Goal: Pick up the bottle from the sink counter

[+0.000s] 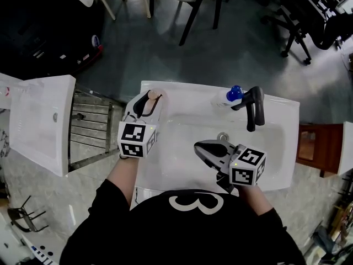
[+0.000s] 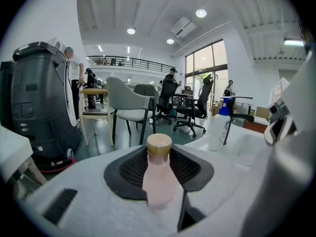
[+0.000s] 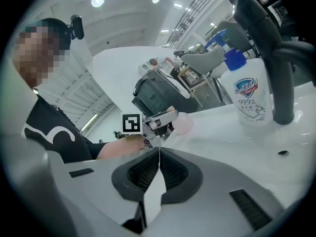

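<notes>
A pale pink bottle [image 2: 159, 174] with a tan cap sits between the two dark pads of my left gripper [image 2: 159, 168], which is shut on it. In the head view this gripper [image 1: 150, 99] holds the bottle [image 1: 155, 95] over the back left corner of the white sink counter [image 1: 276, 101]. Whether the bottle's base touches the counter I cannot tell. My right gripper [image 1: 199, 147] hovers over the basin, shut with nothing in it, its pads meeting [image 3: 159, 169]. From there the pink bottle [image 3: 183, 124] shows beside the left gripper.
A black faucet [image 1: 253, 106] stands at the back of the basin with a blue-topped soap dispenser [image 1: 227, 98] next to it. A drain [image 1: 223, 137] lies mid-basin. A second white counter [image 1: 38, 120] and a metal rack [image 1: 91, 128] are to the left. Chairs stand beyond.
</notes>
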Tool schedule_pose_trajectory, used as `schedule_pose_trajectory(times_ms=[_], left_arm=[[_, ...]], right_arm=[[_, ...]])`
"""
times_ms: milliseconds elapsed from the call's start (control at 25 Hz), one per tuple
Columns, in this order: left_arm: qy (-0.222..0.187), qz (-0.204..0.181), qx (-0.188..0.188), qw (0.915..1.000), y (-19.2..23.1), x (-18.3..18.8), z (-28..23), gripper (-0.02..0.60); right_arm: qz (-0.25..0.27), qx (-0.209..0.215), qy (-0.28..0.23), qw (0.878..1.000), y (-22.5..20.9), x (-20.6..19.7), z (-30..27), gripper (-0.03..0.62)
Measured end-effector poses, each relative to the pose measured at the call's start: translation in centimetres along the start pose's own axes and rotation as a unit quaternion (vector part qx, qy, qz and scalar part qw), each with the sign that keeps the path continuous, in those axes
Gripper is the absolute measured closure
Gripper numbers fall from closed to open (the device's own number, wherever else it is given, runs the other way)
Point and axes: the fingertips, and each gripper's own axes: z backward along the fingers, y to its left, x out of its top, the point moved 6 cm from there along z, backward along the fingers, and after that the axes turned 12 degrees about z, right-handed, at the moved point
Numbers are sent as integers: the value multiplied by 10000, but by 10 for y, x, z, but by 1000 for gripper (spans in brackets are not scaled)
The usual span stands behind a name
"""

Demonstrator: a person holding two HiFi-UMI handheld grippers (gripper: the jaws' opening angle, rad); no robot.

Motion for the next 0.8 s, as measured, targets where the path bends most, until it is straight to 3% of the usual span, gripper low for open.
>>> schedule_pose_trajectory(times_ms=[800], left_arm=[[-44, 130, -122, 9998, -22, -3, 54, 433]], right_arm=[[203, -61, -228, 9995, 45, -10, 10, 580]])
